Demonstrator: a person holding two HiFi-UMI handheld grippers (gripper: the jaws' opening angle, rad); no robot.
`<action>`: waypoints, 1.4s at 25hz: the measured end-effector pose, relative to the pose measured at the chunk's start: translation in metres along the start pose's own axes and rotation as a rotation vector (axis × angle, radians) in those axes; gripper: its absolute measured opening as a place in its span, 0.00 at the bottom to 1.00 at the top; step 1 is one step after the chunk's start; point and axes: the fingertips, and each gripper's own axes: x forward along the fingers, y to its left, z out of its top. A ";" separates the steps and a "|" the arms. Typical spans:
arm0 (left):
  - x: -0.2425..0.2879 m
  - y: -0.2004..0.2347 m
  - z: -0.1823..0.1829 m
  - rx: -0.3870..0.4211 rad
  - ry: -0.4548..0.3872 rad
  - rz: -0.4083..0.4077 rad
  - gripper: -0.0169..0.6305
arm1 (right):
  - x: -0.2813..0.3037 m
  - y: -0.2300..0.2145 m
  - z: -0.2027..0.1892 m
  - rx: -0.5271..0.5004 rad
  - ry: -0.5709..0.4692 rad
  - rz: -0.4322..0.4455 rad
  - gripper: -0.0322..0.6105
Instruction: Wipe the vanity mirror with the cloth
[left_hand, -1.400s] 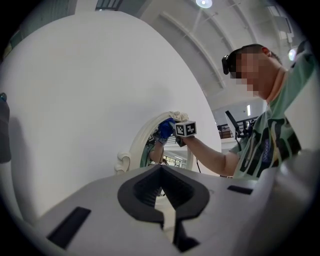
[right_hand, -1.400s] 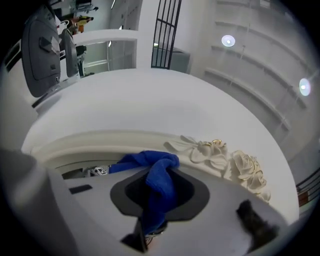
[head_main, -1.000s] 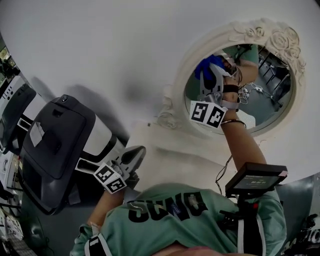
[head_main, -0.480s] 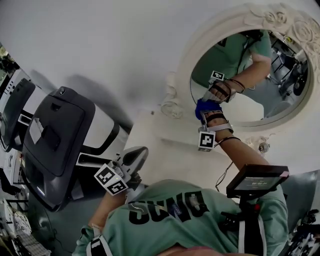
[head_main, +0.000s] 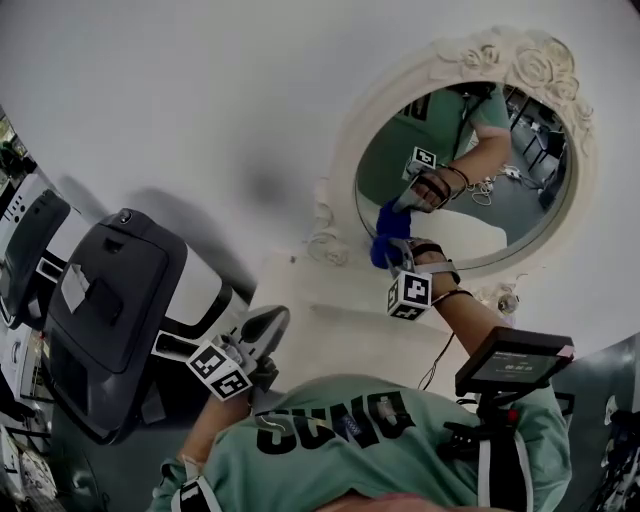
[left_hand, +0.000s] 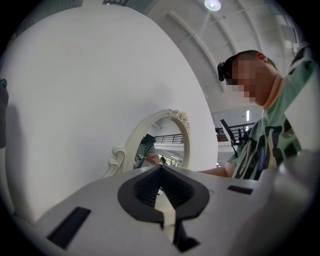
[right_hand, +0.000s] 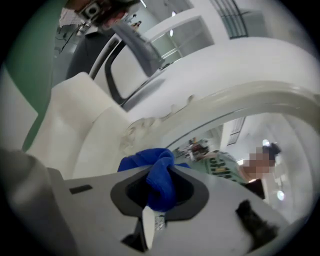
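Note:
The oval vanity mirror (head_main: 500, 215), in an ornate cream frame (head_main: 345, 170), stands on a white vanity top against the wall. My right gripper (head_main: 392, 260) is shut on a bunched blue cloth (head_main: 384, 246) and presses it against the glass at the mirror's lower left edge. Seen from the right gripper view, the cloth (right_hand: 159, 176) bulges out between the jaws of the right gripper (right_hand: 161, 192), right below the frame (right_hand: 225, 105). My left gripper (head_main: 268, 326) hangs low at the vanity's front, shut and holding nothing. The left gripper view looks past the left gripper (left_hand: 160, 174) toward the mirror (left_hand: 165, 145).
A bulky dark grey and white machine (head_main: 105, 310) stands at the left, close to the left gripper. A small screen (head_main: 512, 360) on a mount sits at the person's chest on the right. The white vanity top (head_main: 330, 305) lies below the mirror.
The right gripper has drawn the blue cloth down and to the left across the glass, from the upper middle to the lower left edge. The left gripper has hardly moved.

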 end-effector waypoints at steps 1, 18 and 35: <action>0.001 -0.001 0.004 0.008 -0.008 -0.002 0.04 | -0.020 -0.033 0.011 0.015 -0.044 -0.092 0.13; 0.002 -0.011 0.024 0.039 -0.065 -0.016 0.04 | -0.174 -0.339 0.045 0.015 -0.052 -0.894 0.13; 0.006 0.002 0.000 -0.022 0.013 0.008 0.04 | -0.011 -0.098 0.028 -0.227 -0.002 -0.557 0.13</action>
